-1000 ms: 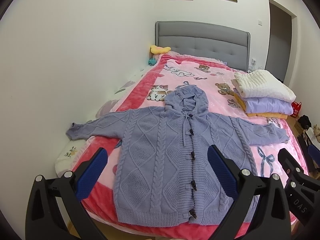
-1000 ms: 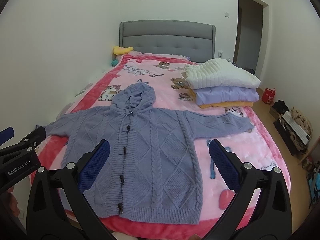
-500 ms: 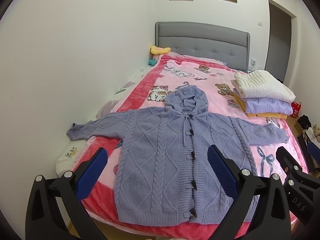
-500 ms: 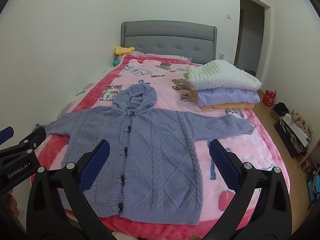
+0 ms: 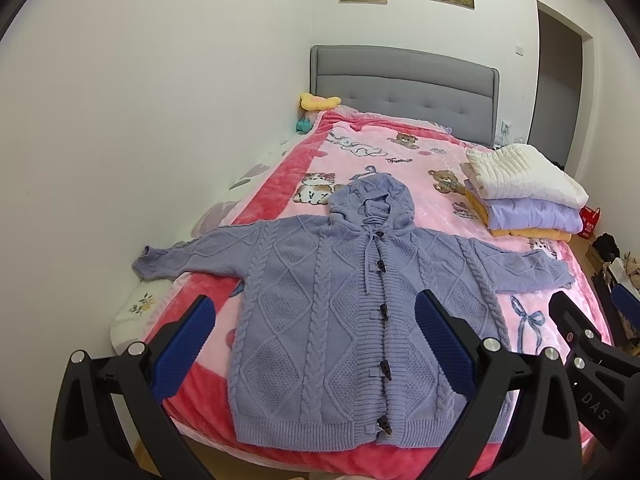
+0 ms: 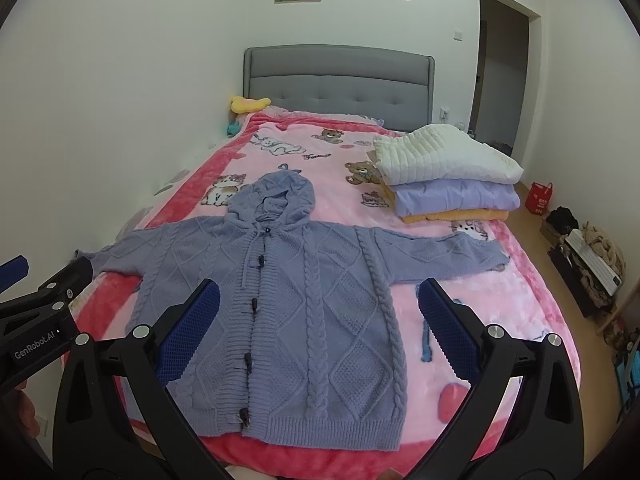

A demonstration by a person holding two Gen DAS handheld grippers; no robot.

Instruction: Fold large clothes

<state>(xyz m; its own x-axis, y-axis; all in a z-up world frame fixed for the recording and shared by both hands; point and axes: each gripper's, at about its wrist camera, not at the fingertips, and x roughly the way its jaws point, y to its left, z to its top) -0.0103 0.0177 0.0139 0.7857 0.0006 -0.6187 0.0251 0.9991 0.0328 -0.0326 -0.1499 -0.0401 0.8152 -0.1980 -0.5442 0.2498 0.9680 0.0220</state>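
Purple cable-knit hooded cardigan, buttoned, flat on bed, sleeves outspread

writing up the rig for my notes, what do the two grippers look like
Both match: the left gripper and right gripper have black angular arms with silver bolts, and each finger carries a blue textured pad. White lettering reads "GenRobot.AI" on the left gripper's side, "DAS" on the right's.

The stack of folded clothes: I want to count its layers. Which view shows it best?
The right wrist view: the stack of folded clothes sits nearer the frame's middle, showing white, lilac and orange layers clearly. The left wrist view shows the same stack smaller, towards the right edge, with the orange layer only a thin strip.
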